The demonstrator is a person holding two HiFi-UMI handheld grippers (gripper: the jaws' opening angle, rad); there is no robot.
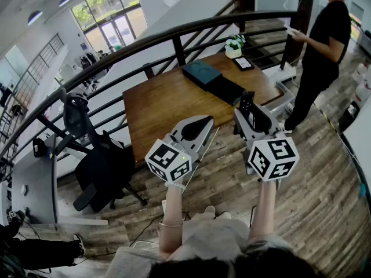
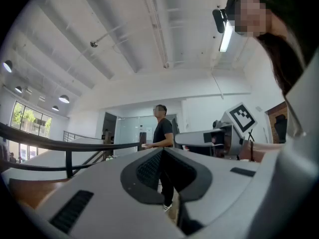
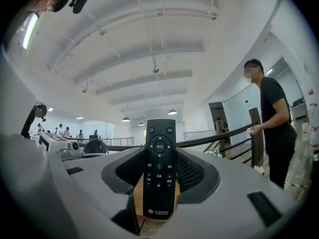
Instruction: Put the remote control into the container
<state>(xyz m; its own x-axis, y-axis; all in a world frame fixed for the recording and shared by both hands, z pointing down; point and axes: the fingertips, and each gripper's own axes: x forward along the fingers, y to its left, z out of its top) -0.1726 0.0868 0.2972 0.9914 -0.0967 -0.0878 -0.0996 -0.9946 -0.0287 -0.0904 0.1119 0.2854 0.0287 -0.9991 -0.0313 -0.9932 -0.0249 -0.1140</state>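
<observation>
Carry stage, drop to come: the right claw (image 1: 247, 108) is closed on the black remote control (image 3: 159, 173), which stands upright between its pads with the button face toward the claw's own camera, held in the air at the near edge of the wooden counter (image 1: 162, 103). The left claw (image 1: 203, 123) hangs just beside it to the left, its tips together and nothing between them. The container (image 1: 227, 90), a shallow dark box that appears to be open, lies on the far right part of the counter, with a flat blue-green piece (image 1: 201, 72), apparently its lid, touching its far-left end. By the look of it the remote has been picked up but not yet delivered; the next move calls for carrying it forward over the counter, lowering it level above the dark box and letting go only once it lies inside the walls. Farther off, a small potted plant (image 1: 234, 46) and a dark tablet (image 1: 243, 63) sit near the container, well clear of a straight approach. A bystander in black (image 1: 324, 45) stands beyond the counter's right end, an office chair (image 1: 98, 161) is parked at the left, and a curved railing (image 1: 174, 36) runs behind; none appears to block the path.
</observation>
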